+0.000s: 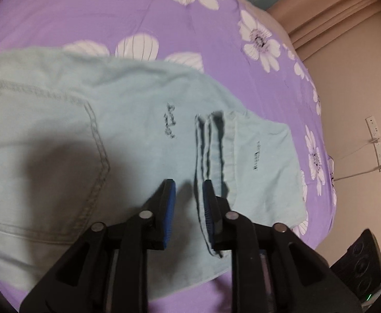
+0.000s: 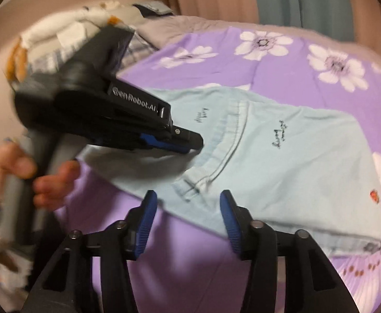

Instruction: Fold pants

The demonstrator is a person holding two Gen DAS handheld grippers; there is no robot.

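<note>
Pale blue pants lie folded on the purple flowered bedsheet, the leg hems laid across the upper part by a back pocket. My left gripper is open just above the fabric, beside the hems, holding nothing. In the right wrist view the pants lie across the bed, and the left gripper reaches in from the left over the hems. My right gripper is open at the near edge of the pants, empty.
The bed edge curves away on the right, with a beige wall and a power strip beyond. A dark speaker stands on the floor. Piled bedding and clothes lie at the bed's far left. The person's hand holds the left gripper's handle.
</note>
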